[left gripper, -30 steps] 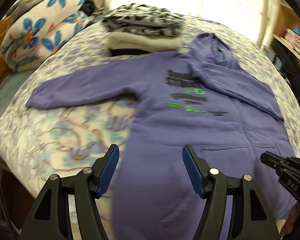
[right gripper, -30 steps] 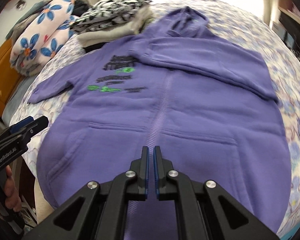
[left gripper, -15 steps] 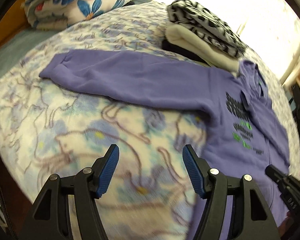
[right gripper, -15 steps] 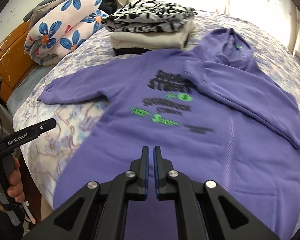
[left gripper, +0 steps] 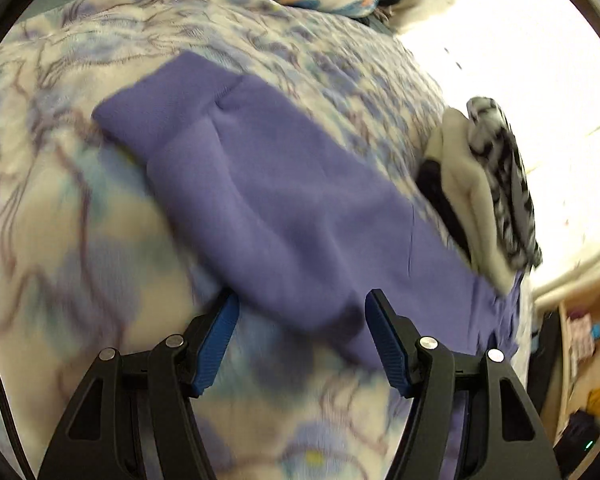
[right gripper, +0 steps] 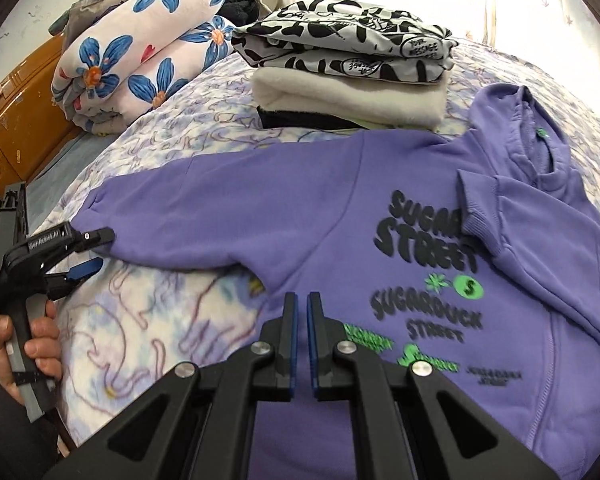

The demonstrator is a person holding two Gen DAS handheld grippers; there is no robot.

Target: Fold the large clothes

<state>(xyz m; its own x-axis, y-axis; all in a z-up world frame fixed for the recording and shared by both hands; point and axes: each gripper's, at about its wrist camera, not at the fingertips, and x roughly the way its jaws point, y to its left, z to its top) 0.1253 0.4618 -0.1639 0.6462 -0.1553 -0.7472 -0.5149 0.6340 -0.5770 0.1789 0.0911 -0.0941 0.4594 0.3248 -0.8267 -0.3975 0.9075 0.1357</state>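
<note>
At the cuff of the outstretched sleeve of the purple printed hooded sweatshirt, the left gripper stands open and empty. The sweatshirt lies flat on the floral quilted bed. Right of the sleeve, above the sweatshirt's chest, the right gripper is closed on nothing.

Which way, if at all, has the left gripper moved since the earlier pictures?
Yes. In the right wrist view the left gripper has gone from beside the hoodie's hem up to its outstretched sleeve's cuff.
</note>
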